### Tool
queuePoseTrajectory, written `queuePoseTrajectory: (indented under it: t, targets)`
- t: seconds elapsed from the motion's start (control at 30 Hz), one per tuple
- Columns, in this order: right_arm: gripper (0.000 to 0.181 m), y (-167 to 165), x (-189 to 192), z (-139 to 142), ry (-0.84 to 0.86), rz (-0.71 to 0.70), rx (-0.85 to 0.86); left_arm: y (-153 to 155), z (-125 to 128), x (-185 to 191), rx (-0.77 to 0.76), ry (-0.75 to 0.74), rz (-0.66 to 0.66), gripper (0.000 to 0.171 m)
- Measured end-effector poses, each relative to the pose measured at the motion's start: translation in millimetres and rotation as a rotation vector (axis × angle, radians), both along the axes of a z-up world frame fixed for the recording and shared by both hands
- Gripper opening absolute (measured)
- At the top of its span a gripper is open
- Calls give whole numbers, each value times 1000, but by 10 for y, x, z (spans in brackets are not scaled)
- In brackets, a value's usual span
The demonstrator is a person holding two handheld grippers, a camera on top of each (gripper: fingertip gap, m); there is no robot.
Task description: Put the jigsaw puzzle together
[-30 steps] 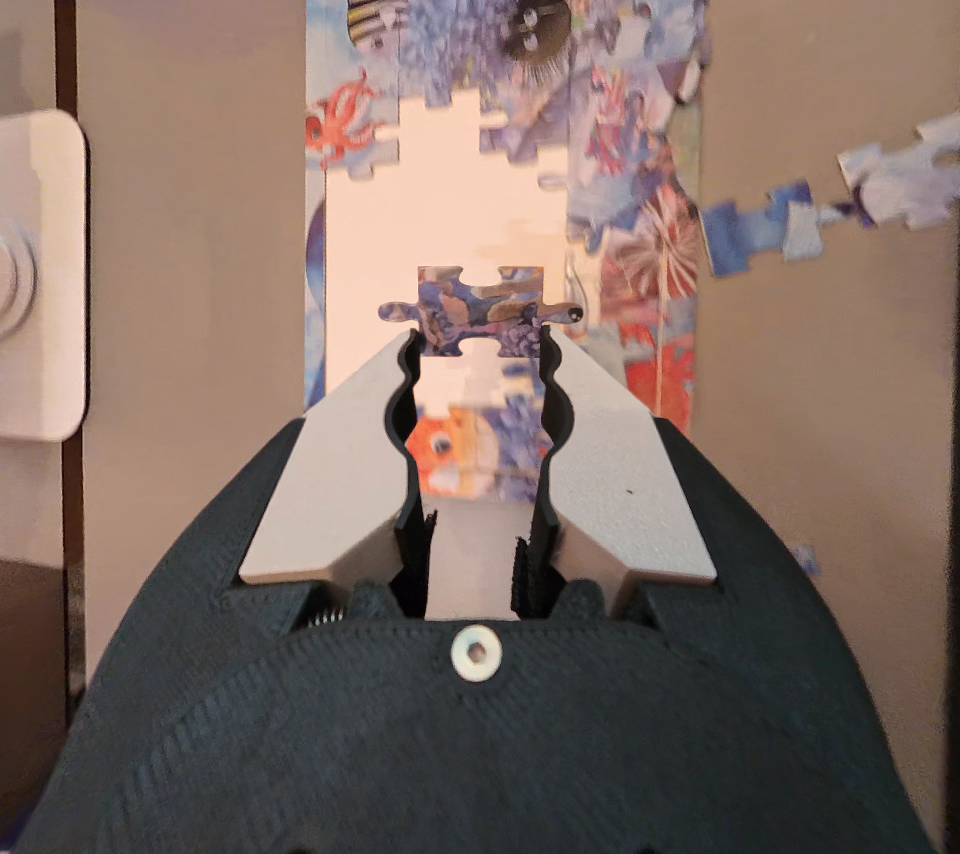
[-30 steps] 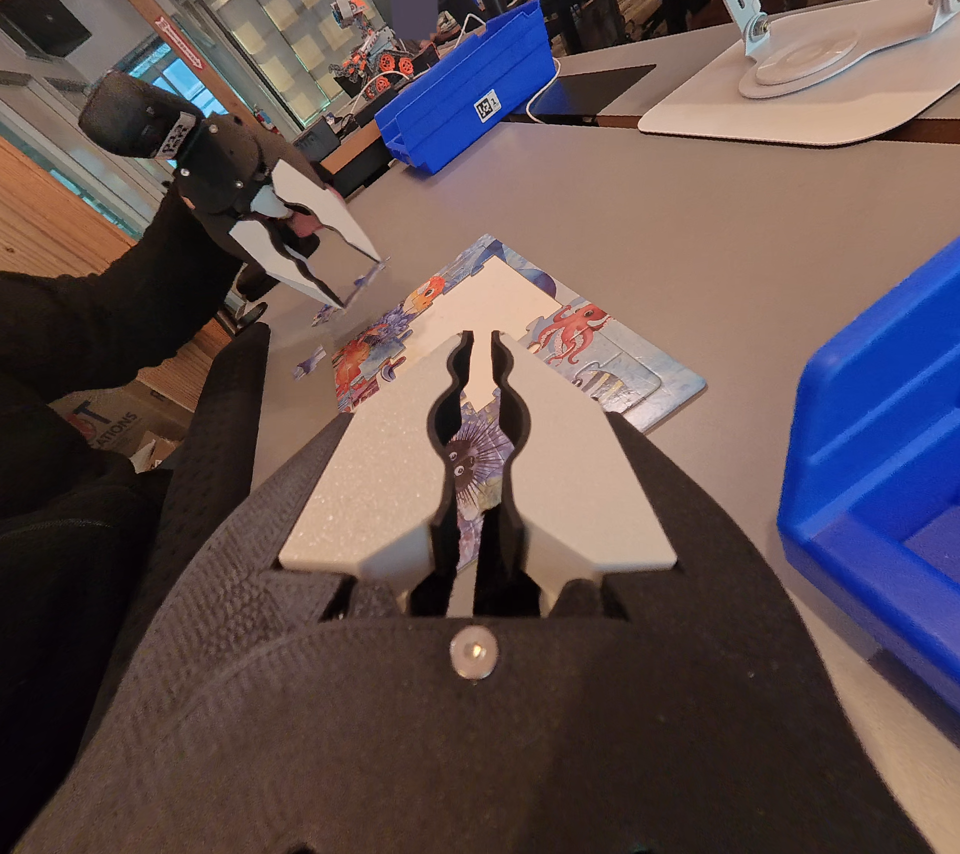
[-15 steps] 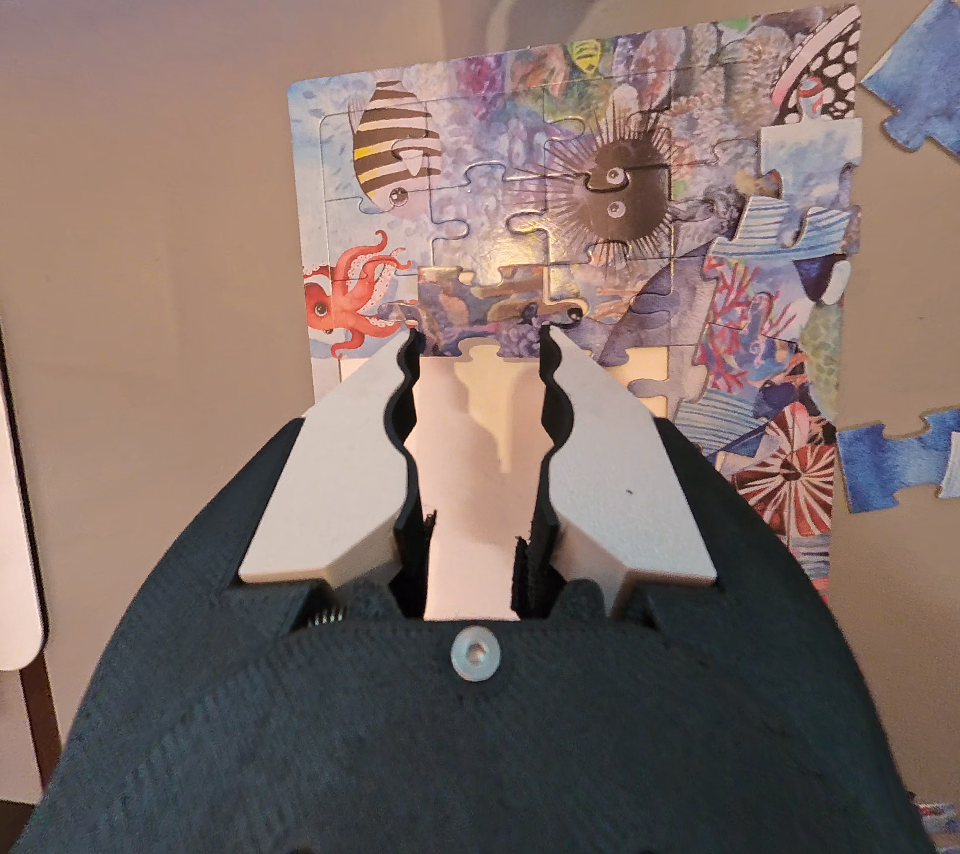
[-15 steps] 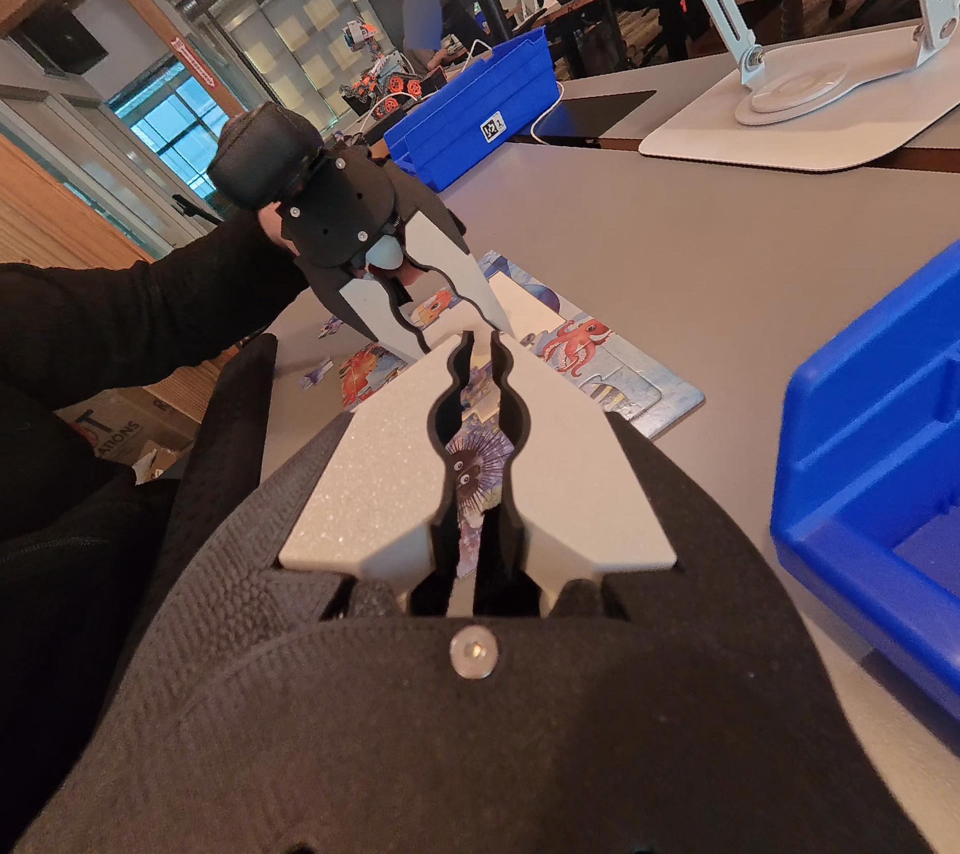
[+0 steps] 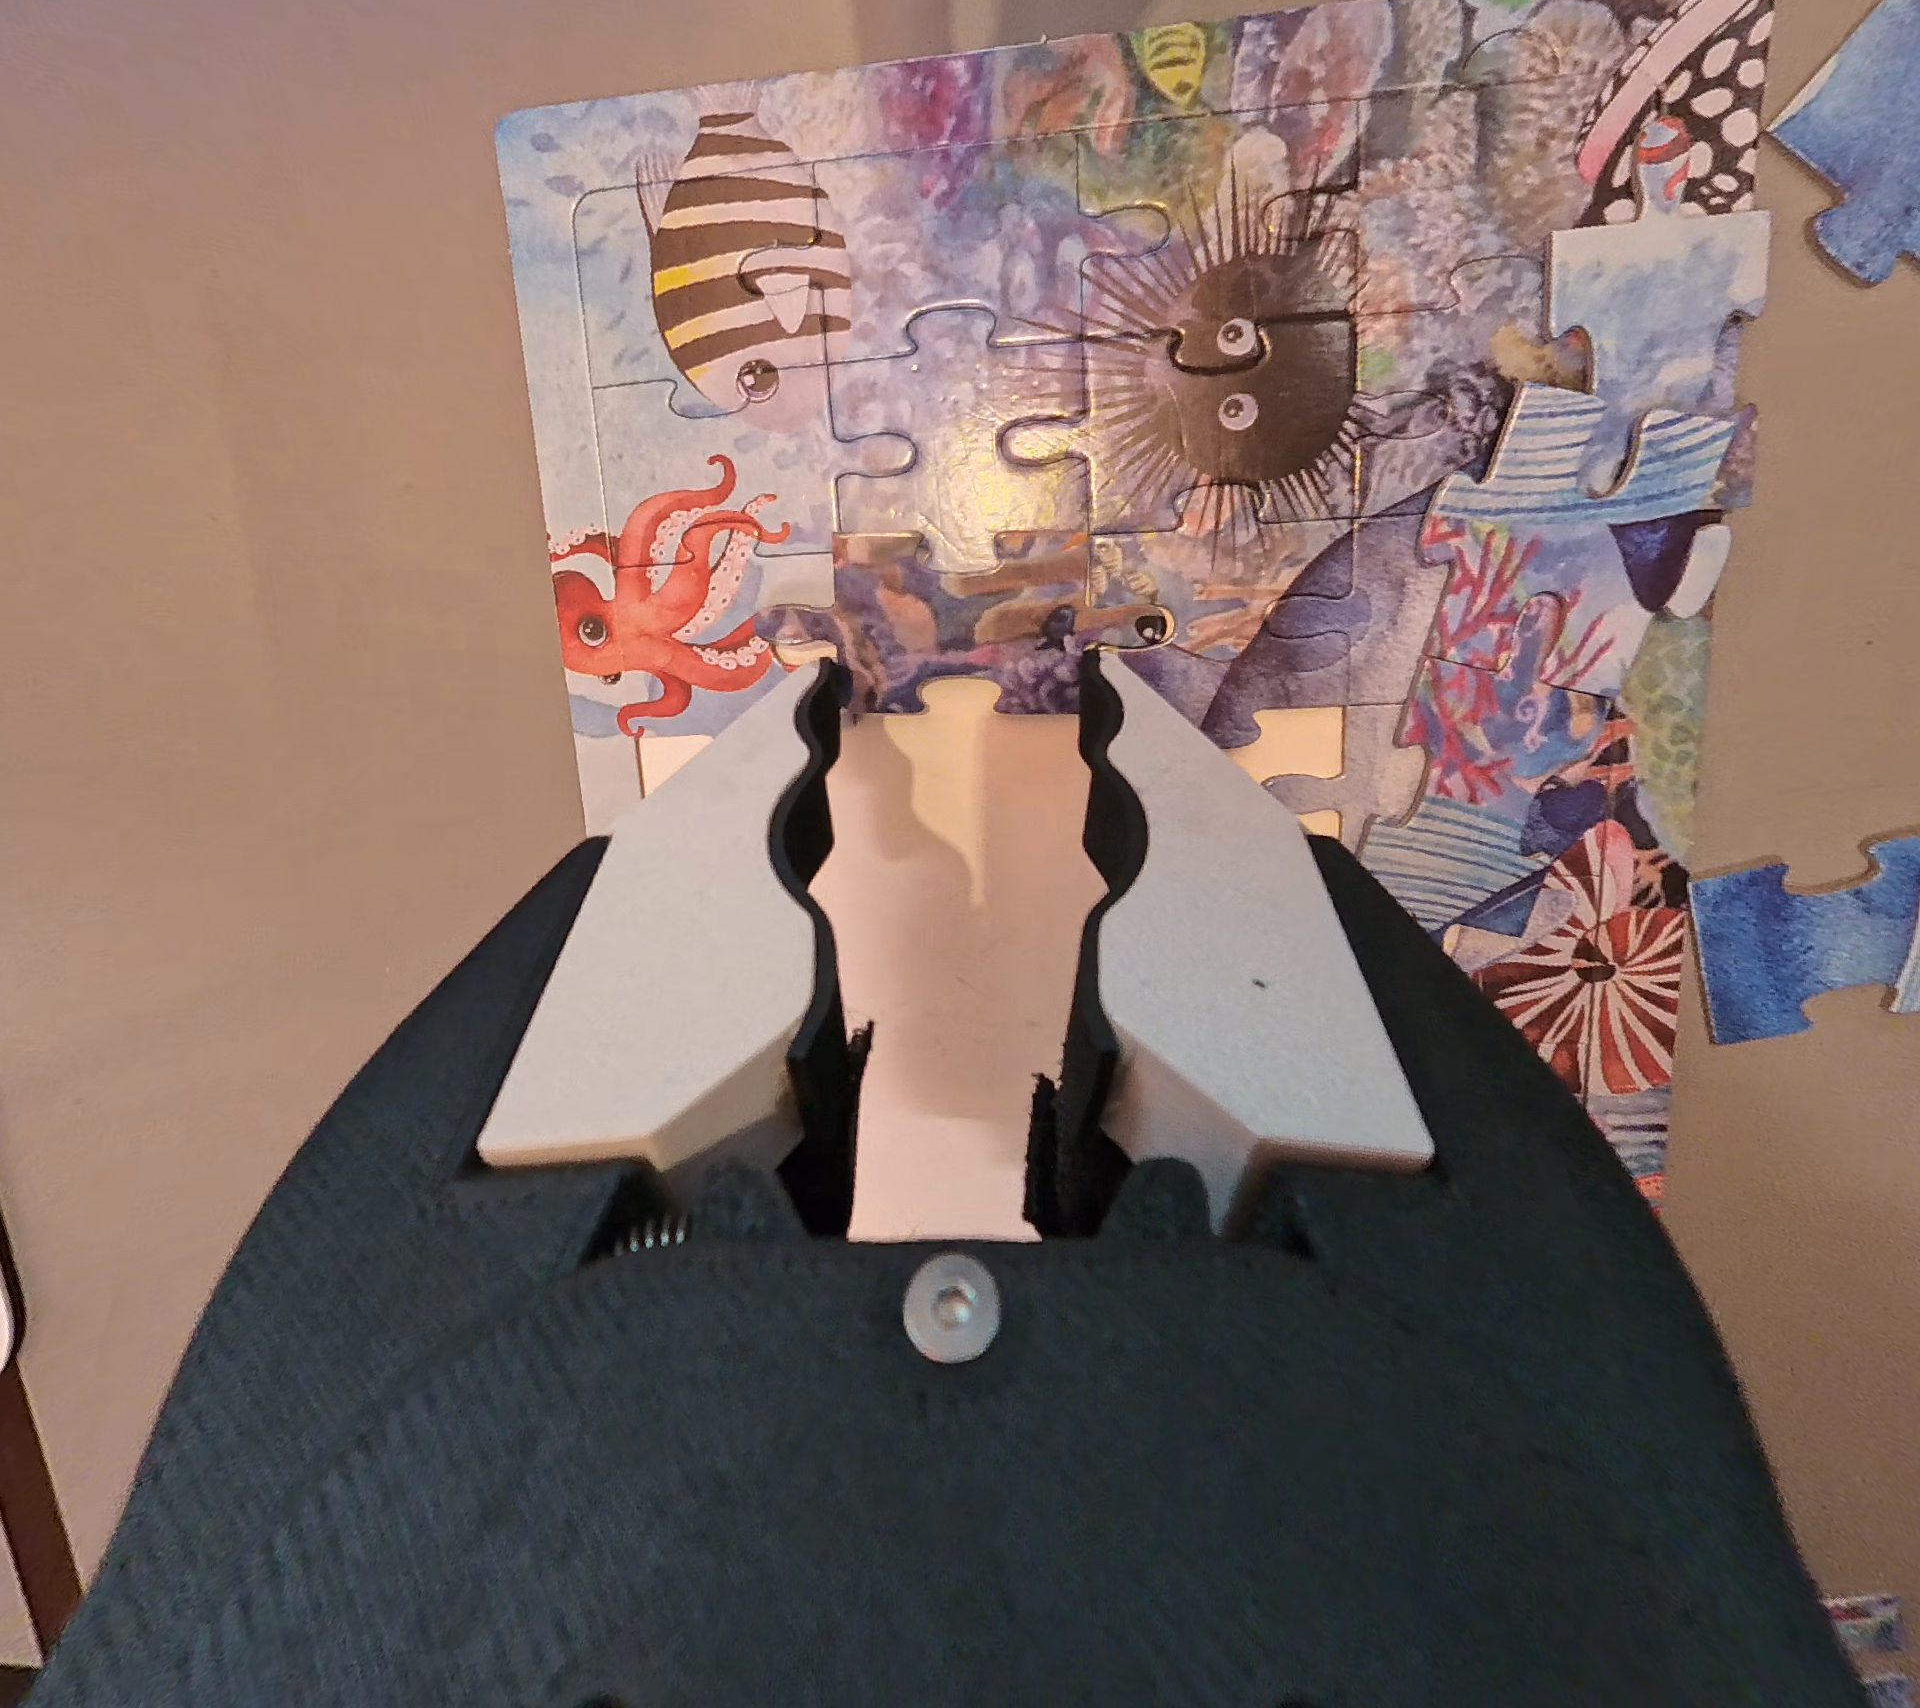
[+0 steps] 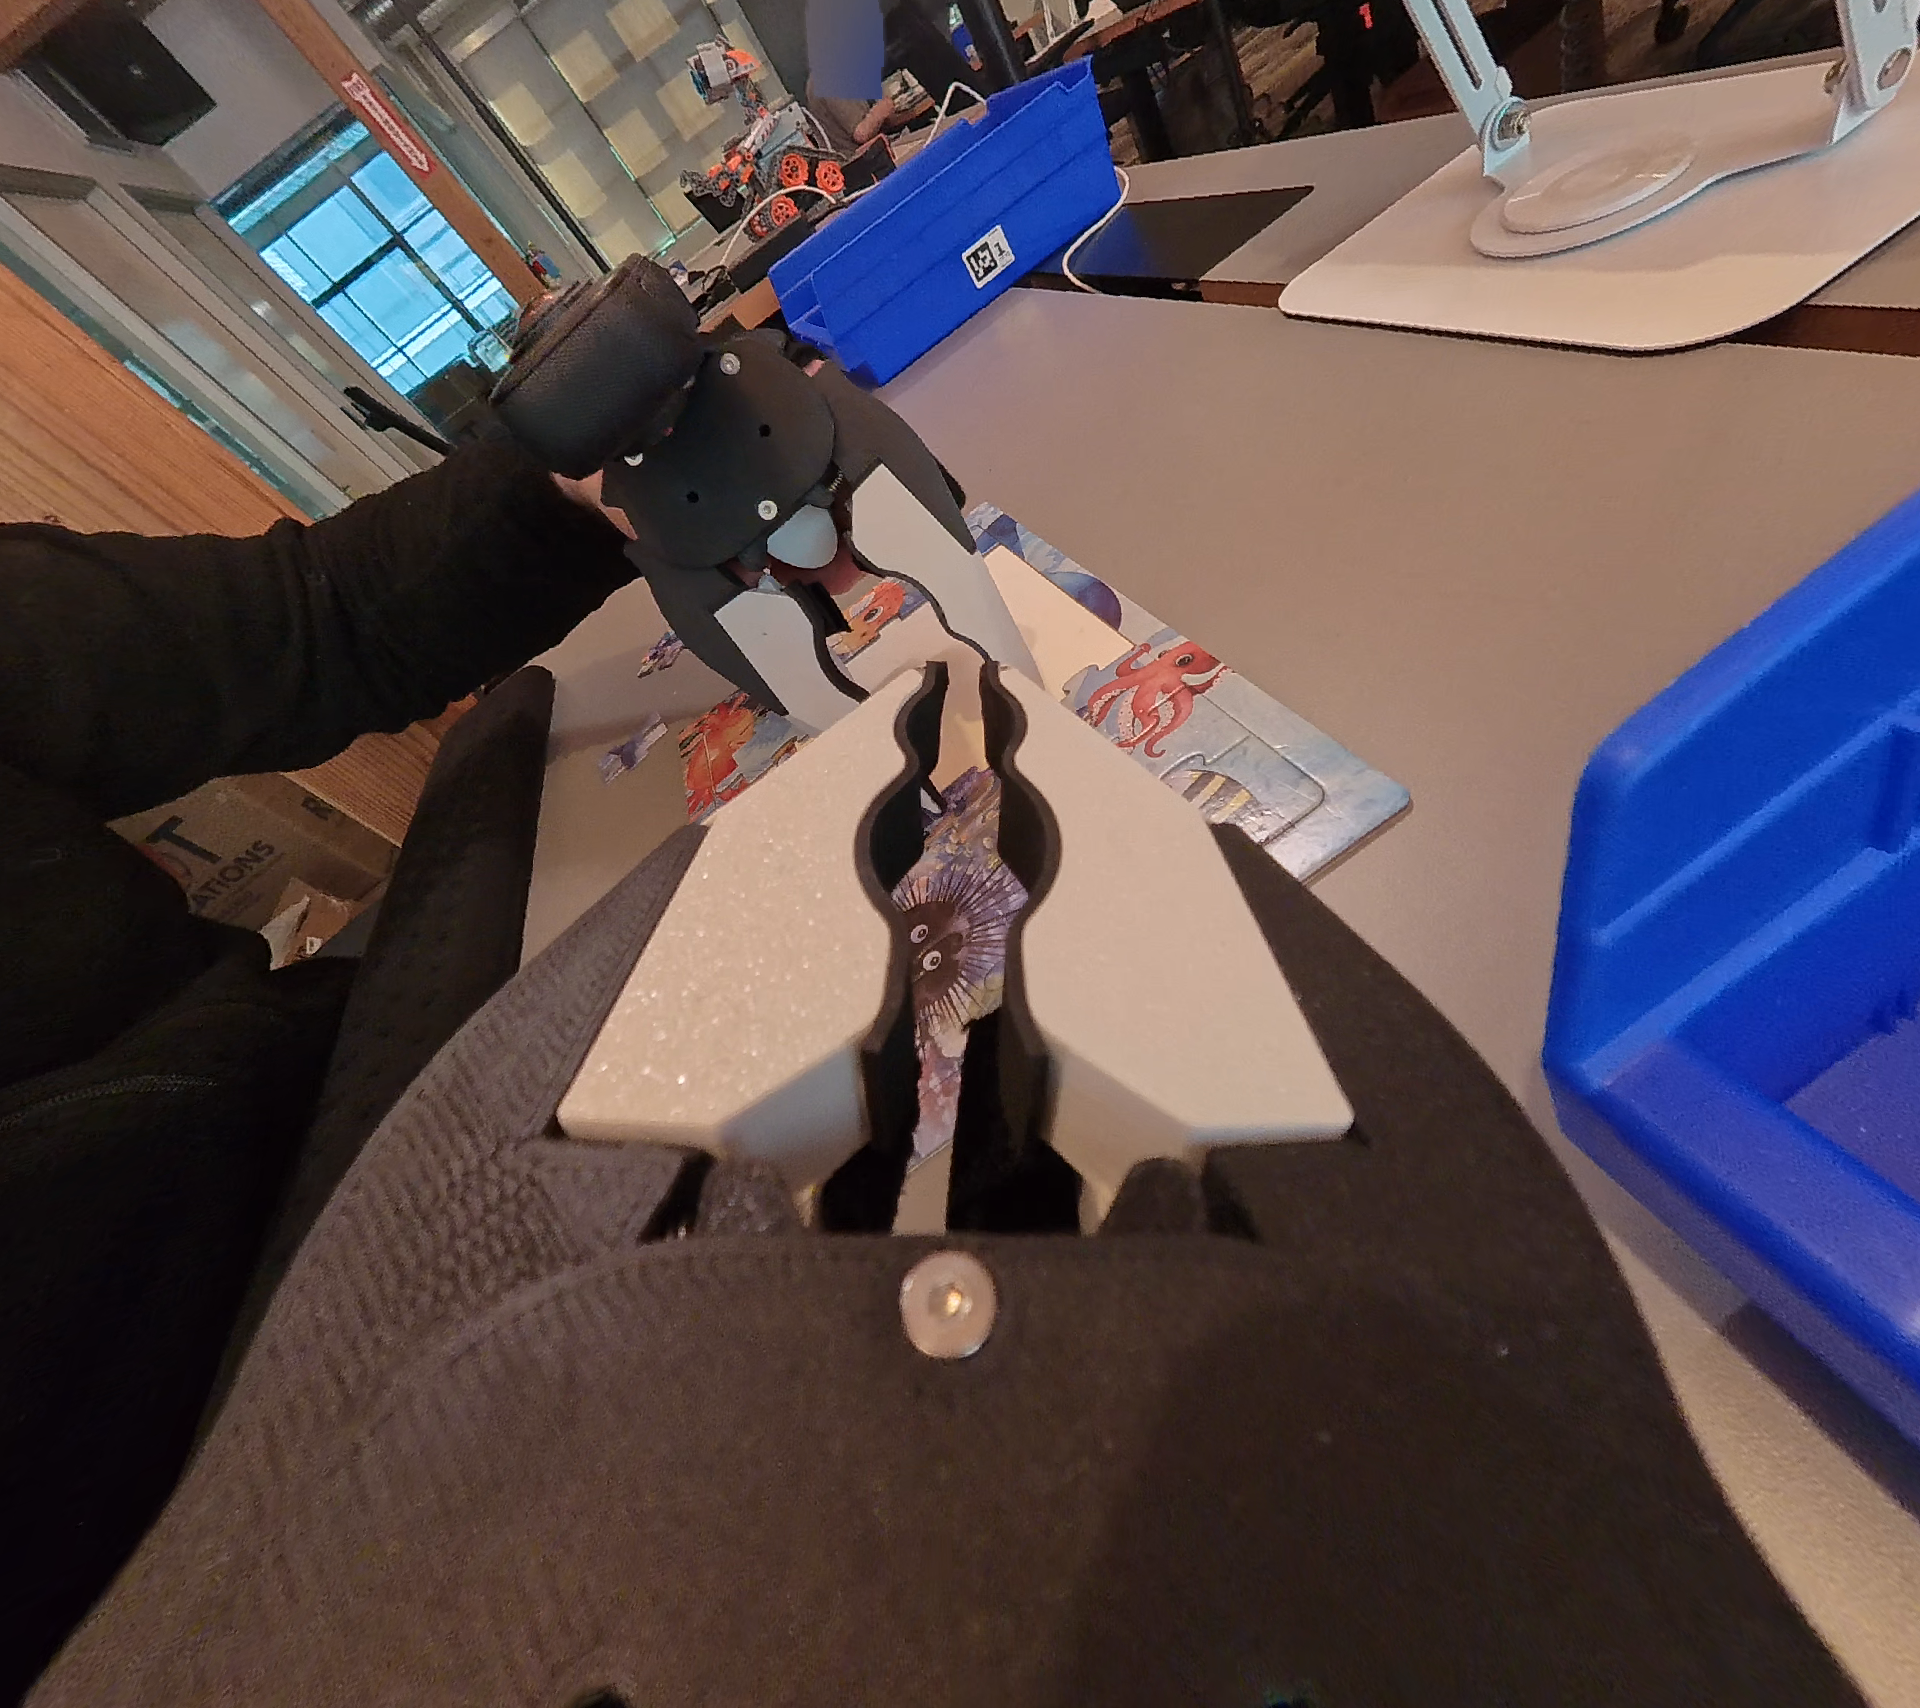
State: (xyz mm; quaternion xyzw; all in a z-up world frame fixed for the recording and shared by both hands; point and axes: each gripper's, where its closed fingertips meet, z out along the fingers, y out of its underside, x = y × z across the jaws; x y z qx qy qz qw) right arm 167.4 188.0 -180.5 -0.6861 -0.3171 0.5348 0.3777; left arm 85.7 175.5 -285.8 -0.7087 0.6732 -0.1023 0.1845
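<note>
Right wrist view alone shows a blue bin [image 6: 1756, 910] beside the puzzle [image 6: 1247, 744].

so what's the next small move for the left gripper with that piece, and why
Probably press the piece flat, then open. The left gripper holds it by its near edge, and its far edge already meets the placed pieces below the urchin. Bare tray shows behind it, so nothing seems to block seating. The right gripper looks idle.
</note>
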Motion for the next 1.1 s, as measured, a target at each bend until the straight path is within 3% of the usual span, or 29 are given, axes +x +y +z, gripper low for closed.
queuePoseTrajectory:
  t: [0.83,1.1]
  targets:
    - [5,-17,7,46,4,2,10,-90,-7,2,-51,100,-17,44]
    - [6,-76,-116,-127,-116,25,38,-140,-3,-14,-59,126,-22,44]
